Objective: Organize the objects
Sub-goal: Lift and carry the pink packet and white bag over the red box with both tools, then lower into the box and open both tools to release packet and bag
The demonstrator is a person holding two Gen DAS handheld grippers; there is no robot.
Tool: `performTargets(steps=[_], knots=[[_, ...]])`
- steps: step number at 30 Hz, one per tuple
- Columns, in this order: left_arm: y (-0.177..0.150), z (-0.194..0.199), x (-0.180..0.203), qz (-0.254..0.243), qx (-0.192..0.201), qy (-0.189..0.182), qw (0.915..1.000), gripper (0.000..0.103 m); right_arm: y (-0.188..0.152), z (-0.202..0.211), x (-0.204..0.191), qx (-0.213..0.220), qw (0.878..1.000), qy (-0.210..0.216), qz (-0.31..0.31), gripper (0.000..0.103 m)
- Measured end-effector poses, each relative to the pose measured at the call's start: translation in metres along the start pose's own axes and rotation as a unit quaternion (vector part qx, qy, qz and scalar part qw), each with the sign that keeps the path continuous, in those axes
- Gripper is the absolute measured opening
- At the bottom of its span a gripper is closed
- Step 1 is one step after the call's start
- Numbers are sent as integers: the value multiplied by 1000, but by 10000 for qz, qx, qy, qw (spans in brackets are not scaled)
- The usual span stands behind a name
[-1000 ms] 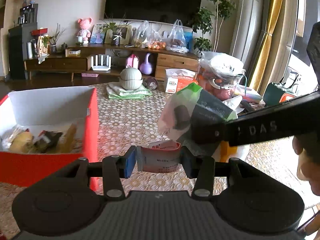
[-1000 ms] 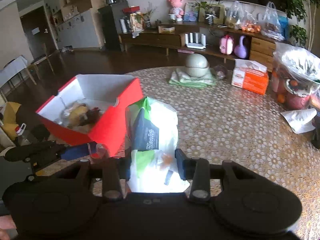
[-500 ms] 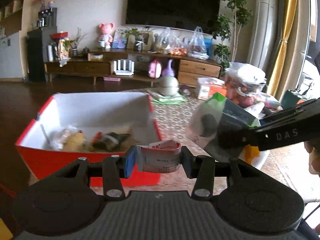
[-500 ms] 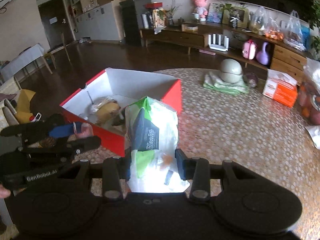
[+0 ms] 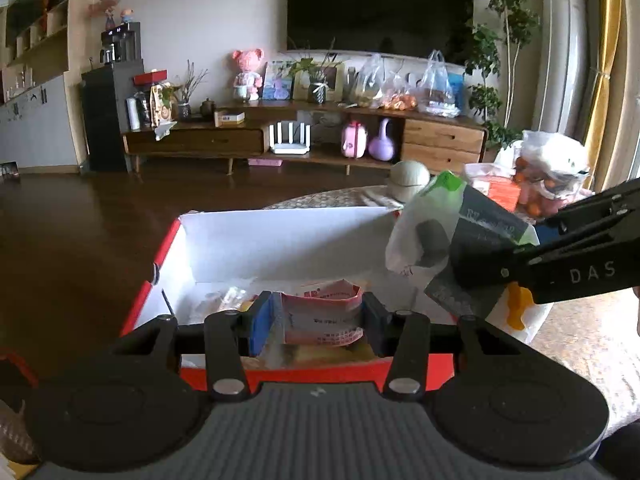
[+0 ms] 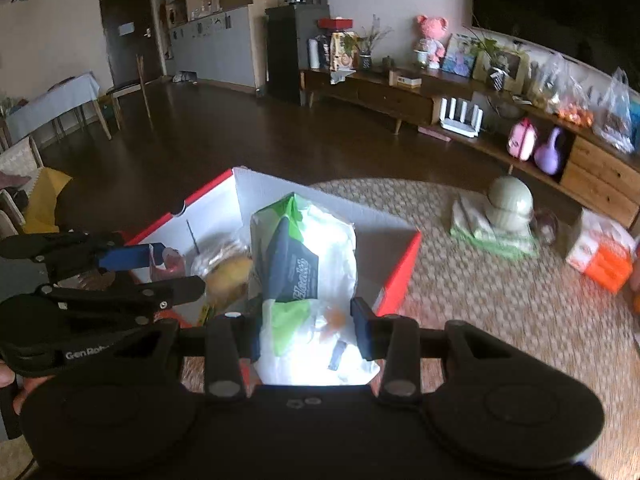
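Observation:
A red box [image 5: 160, 268] with a white inside holds several wrapped snacks; it sits on the patterned table [image 6: 500, 304]. My left gripper [image 5: 318, 322] is shut on a small pink-and-white packet [image 5: 322, 312], held over the box's near side. My right gripper [image 6: 308, 330] is shut on a white, green and grey bag [image 6: 308, 264], hanging above the box's right part. In the left wrist view that bag [image 5: 452, 240] and the right gripper [image 5: 560, 264] come in from the right. In the right wrist view the left gripper [image 6: 160, 268] reaches over the box [image 6: 400, 276] from the left.
On the table beyond the box stand a round green-grey pot [image 6: 510, 204] on folded cloths, an orange-and-white carton [image 6: 600, 256] and a plastic bag of fruit [image 5: 548, 176]. A low wooden TV cabinet [image 5: 304, 136] lines the far wall across dark floor.
Both grippers, each still gripping its item, have travelled left across the table until they hang over the red box, which now fills the middle of both views.

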State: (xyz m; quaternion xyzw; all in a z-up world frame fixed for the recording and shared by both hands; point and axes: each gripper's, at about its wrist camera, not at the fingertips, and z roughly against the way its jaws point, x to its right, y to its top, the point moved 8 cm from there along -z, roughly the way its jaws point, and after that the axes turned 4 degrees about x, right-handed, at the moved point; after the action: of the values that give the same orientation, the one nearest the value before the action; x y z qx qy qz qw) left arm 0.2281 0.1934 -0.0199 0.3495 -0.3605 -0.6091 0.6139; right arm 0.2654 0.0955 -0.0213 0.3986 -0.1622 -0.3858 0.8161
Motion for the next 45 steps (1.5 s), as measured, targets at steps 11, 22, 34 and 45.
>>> performTargets(steps=[11, 22, 34, 45], knots=[[-5, -68, -36, 48, -637, 226, 9977, 46, 8, -77, 4, -506, 9985, -50, 225, 42], [-27, -117, -36, -74, -1402, 113, 9900, 46, -10, -105, 1, -764, 9965, -70, 344, 45], [-35, -124, -36, -18, -1554, 79, 9878, 49, -13, -109, 7, -841, 9961, -126, 250, 55], [-29, -101, -40, 263, -1258, 60, 9917, 67, -4, -73, 6, -590, 9981, -29, 200, 63]])
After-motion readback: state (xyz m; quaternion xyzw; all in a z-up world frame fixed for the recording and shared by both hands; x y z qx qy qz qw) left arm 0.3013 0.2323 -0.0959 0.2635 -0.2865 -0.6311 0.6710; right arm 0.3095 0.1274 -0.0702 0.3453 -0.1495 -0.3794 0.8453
